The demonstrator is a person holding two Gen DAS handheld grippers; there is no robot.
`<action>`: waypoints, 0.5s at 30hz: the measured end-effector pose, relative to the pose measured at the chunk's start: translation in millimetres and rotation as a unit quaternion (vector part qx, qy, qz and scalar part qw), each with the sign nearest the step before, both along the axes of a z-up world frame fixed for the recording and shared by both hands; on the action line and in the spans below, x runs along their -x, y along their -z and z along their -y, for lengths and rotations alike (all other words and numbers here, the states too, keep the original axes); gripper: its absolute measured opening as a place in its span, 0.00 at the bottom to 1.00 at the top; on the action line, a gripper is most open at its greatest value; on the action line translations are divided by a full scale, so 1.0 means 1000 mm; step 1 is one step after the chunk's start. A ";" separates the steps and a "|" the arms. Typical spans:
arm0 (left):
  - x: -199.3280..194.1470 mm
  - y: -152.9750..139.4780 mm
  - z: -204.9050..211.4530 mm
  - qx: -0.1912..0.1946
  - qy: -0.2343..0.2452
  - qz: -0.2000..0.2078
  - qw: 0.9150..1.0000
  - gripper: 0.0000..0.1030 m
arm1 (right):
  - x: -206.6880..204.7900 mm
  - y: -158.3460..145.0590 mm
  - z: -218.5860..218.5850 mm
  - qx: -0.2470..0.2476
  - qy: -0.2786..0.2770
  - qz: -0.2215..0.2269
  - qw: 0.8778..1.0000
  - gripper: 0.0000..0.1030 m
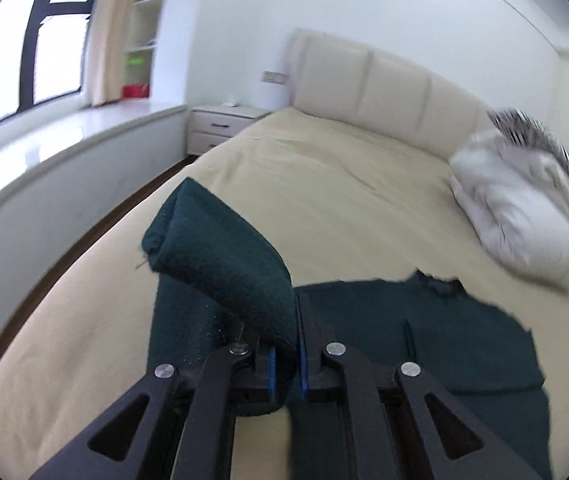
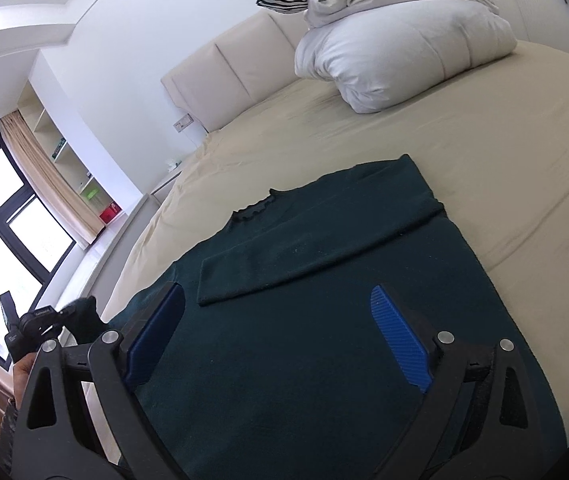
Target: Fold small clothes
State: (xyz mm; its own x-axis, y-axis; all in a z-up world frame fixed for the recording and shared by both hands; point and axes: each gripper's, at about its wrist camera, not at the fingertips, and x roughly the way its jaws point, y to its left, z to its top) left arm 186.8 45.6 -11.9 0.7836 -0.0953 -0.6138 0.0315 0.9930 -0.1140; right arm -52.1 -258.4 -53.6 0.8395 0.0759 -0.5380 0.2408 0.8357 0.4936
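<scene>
**Left sleeve is up, right one already lies folded across the sweater**

The dark green sweater (image 2: pixel 324 320) lies flat on the bed (image 2: pixel 484 140), collar (image 2: pixel 254 208) pointing at the headboard (image 2: pixel 220 76), well short of the white duvet heap (image 2: pixel 396 52) up at that end. One sleeve (image 2: pixel 284 256) lies across the chest below the collar.

The left gripper (image 1: pixel 286 340) is closed tight on the other sleeve (image 1: pixel 212 256), lifted off the sweater body with the cuff end curling over and drooping past the fingertips. The cloth is pinched right between the blue pads (image 1: pixel 303 344), no gap I can see.

The right gripper (image 2: pixel 280 336) is spread wide with nothing in it, hovering over the lower half of the sweater, so the fabric sits under and between its fingers, not gripped as far as I can tell.

My take on doing this step well: carry the held sleeve across towards the folded one, keep it low so the curl unrolls, lay it straight below the collar. Maybe use the free gripper to pin the body so it doesn't drag.
</scene>
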 end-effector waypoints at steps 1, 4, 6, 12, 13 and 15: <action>0.003 0.002 0.027 -0.027 0.022 0.004 0.999 0.09 | 0.003 0.003 0.006 -0.004 0.006 -0.002 1.000 0.92; 0.001 0.011 0.094 -0.083 0.071 0.003 0.994 0.09 | 0.013 0.013 0.026 -0.017 0.025 -0.007 1.000 0.92; -0.008 0.014 0.123 -0.105 0.086 -0.003 0.991 0.09 | 0.019 0.018 0.035 -0.022 0.035 -0.008 0.999 0.92; 0.019 0.039 0.207 -0.216 0.140 0.031 0.966 0.09 | 0.031 0.030 0.057 -0.031 0.053 -0.009 0.998 0.92; 0.024 0.043 0.214 -0.223 0.146 0.033 0.963 0.10 | 0.031 0.032 0.060 -0.033 0.055 -0.010 0.998 0.92; 0.027 0.053 0.228 -0.235 0.159 0.024 0.959 0.14 | 0.032 0.039 0.064 -0.038 0.060 -0.013 0.997 0.92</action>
State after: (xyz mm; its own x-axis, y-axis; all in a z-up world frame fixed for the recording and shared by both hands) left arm 159.9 -182.7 -64.7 0.7888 -0.0564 -0.6120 0.3359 0.8735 0.3525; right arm -84.3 -322.7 -92.5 0.8305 0.0167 -0.5568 0.3512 0.7600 0.5468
